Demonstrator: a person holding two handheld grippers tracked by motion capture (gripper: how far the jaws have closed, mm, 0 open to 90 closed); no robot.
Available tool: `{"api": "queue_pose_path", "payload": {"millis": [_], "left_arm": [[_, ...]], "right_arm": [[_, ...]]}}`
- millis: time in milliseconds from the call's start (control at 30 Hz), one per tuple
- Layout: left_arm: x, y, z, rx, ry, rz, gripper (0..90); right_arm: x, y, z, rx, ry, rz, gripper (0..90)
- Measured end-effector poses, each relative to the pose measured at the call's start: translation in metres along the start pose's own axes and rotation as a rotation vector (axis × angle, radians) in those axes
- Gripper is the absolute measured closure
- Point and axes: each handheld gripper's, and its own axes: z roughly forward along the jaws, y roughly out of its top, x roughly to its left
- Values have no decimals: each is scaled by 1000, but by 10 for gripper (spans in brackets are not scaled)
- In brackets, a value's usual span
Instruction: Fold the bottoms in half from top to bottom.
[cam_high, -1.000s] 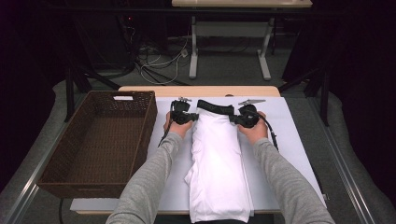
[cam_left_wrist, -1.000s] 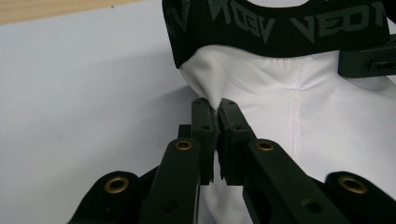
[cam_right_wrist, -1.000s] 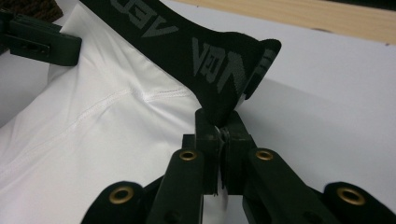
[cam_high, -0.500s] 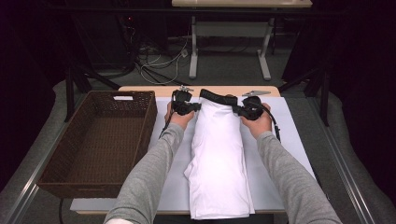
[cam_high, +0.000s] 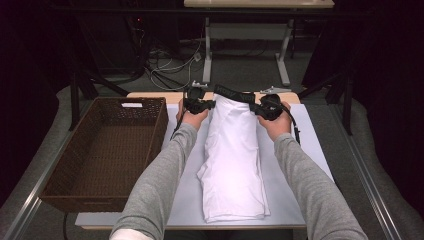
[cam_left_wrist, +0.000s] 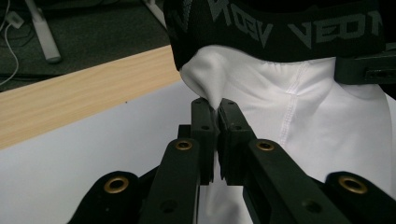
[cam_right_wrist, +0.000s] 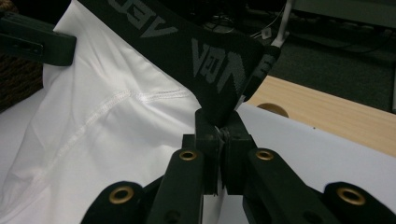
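Observation:
White folded leggings (cam_high: 234, 160) with a black lettered waistband (cam_high: 235, 93) lie lengthwise on the white mat (cam_high: 305, 145); the waistband end is lifted off the table. My left gripper (cam_high: 209, 104) is shut on the white cloth just under the waistband (cam_left_wrist: 280, 28) at its left corner, where a pinch of the leggings (cam_left_wrist: 299, 112) sits between the jaws of my left gripper (cam_left_wrist: 216, 103). My right gripper (cam_high: 256, 109) is shut on the other corner; its jaws clamp my right gripper (cam_right_wrist: 218, 122) onto the black waistband (cam_right_wrist: 196, 51), with the leggings (cam_right_wrist: 107, 121) hanging to the side.
A brown wicker basket (cam_high: 65, 165) stands left of the mat, open and with nothing in it. The wooden table edge (cam_high: 150, 95) runs behind the mat. Beyond the table are desk legs and cables (cam_high: 170, 65) on a dark floor.
Both hands have risen and moved slightly away from me, lifting the waistband end of the leggings off the mat. Both grips are unchanged.

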Motion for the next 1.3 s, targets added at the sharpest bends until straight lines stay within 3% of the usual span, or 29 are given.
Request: {"api": "queue_pose_path", "payload": {"millis": [600,800,1167,1300], "left_arm": [[1,18,-10,-53,5,10,866],[2,8,-6,-47,-3,15,865],[2,-15,-6,-61,-25,-19,866],[-1,-22,-10,-61,-28,0,866]], "right_arm": [[2,18,-5,-61,-17,-11,876],[2,12,-2,-37,-21,-47,876],[6,-5,0,-42,0,-53,876],[7,-10,-4,-50,13,-54,876]]}}
